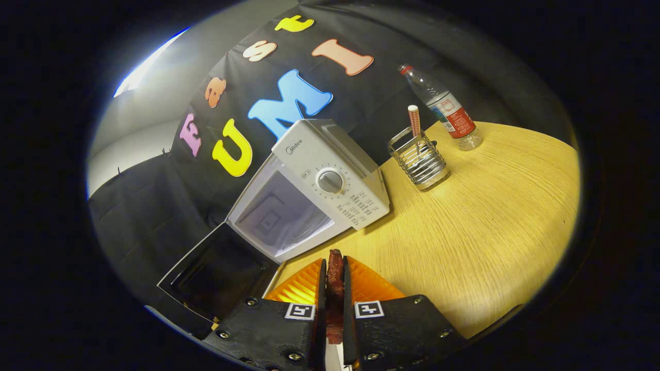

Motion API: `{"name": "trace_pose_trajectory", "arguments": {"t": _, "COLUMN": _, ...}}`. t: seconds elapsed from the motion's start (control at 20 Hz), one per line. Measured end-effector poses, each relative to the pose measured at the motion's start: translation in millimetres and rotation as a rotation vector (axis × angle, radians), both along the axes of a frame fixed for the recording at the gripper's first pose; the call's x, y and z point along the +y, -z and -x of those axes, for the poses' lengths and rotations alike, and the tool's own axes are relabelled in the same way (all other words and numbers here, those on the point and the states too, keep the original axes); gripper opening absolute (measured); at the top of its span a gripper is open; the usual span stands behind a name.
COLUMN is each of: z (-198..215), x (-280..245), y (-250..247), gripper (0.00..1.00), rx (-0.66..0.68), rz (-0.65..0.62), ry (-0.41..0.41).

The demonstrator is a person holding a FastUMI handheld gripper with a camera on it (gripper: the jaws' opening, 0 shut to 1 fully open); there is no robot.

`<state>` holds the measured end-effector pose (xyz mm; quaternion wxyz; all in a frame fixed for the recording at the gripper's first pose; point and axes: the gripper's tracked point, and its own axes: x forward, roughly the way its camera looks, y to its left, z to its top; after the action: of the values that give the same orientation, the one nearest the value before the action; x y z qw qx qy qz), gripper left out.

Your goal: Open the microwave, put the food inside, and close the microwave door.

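Observation:
A white microwave stands on the wooden table, ahead of the fingers. Its dark-windowed door is swung wide open toward the left, and the pale cavity shows bare. My gripper is shut on a dark reddish-brown piece of food, which stands upright between both fingers. Under the fingers lies an orange ribbed plate, partly hidden by them. The food is held above the plate, short of the cavity's mouth.
Beyond the microwave, a wire holder with a red-and-white checked stick stands on the table. A clear plastic bottle with a red label stands farther back. Open wooden tabletop stretches to the right of the fingers.

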<state>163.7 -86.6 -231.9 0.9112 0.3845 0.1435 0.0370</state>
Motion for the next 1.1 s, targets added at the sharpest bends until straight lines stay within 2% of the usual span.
{"name": "trace_pose_trajectory", "arguments": {"t": 0.15, "z": 2, "x": 8, "y": -25, "gripper": 0.14, "rx": -0.020, "rz": 0.018, "ry": 0.005}}
{"name": "trace_pose_trajectory", "arguments": {"t": 0.3, "z": -7, "x": 32, "y": -47, "gripper": 0.13, "rx": -0.034, "rz": 0.037, "ry": -0.024}}
{"name": "trace_pose_trajectory", "arguments": {"t": 0.6, "z": -60, "x": 90, "y": -78, "gripper": 0.13, "rx": -0.065, "rz": 0.085, "ry": -0.045}}
{"name": "trace_pose_trajectory", "arguments": {"t": 0.85, "z": -116, "x": 122, "y": -81, "gripper": 0.13, "rx": -0.101, "rz": 0.105, "ry": 0.022}}
{"name": "trace_pose_trajectory", "arguments": {"t": 1.1, "z": -165, "x": 135, "y": -71, "gripper": 0.13, "rx": -0.114, "rz": 0.185, "ry": 0.098}}
